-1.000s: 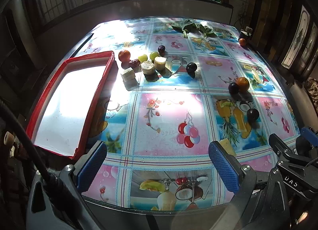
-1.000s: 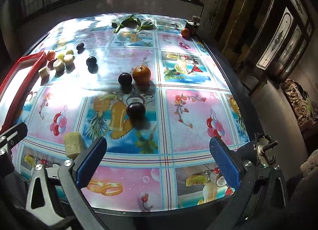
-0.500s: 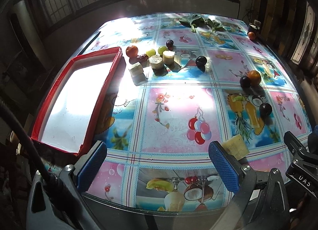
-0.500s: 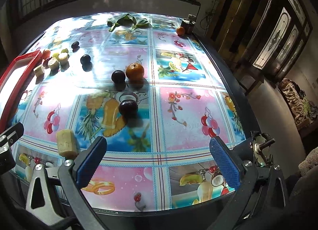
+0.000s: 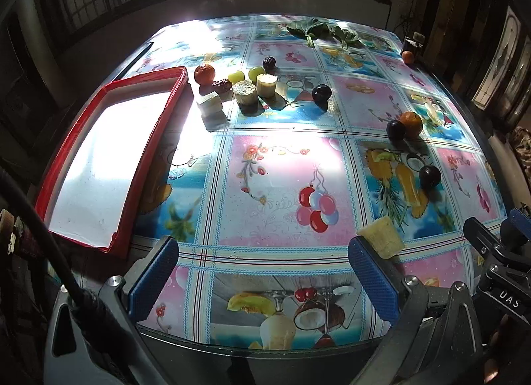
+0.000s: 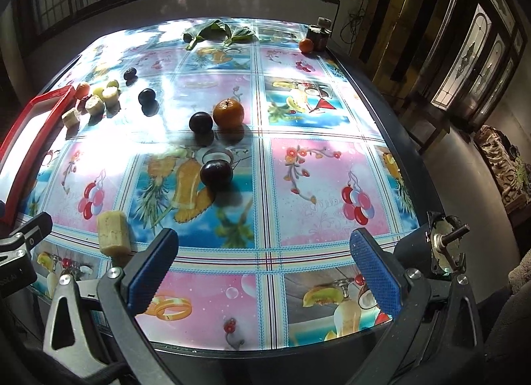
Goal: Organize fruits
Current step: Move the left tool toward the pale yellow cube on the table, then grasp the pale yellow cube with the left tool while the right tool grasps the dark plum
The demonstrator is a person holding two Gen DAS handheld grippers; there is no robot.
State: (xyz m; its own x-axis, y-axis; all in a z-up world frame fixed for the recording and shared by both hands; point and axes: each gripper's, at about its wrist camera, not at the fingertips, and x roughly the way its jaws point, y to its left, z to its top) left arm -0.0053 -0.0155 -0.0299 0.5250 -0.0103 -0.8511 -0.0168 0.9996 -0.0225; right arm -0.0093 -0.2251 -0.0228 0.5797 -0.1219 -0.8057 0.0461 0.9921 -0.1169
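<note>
Both grippers hover open over the table's near edge, nothing between their blue pads: left gripper [image 5: 264, 280], right gripper [image 6: 264, 265]. A pale cut chunk [image 5: 381, 235] [image 6: 113, 232] lies just beyond the left gripper's right finger. Dark plums [image 6: 215, 173] [image 6: 200, 122] and an orange [image 6: 228, 113] sit mid-table ahead of the right gripper. A red-rimmed white tray [image 5: 146, 155] lies at the left. Beside its far end cluster an orange [image 5: 204, 73], green fruits [image 5: 256, 72], a date [image 5: 221, 85] and pale cut chunks [image 5: 245, 91]. Another plum [image 5: 321, 92] stands apart.
The table wears a glossy fruit-print cloth [image 5: 282, 185] with strong sun glare. Green leaves [image 5: 318, 29] lie at the far edge. A small orange [image 6: 305, 45] and a dark jar [image 6: 318, 34] stand at the far right corner. A window wall runs behind.
Both grippers have drawn back and risen slightly, so the table and fruits sit a little further ahead in each view. Nothing on the table has moved; both grippers stay open.
</note>
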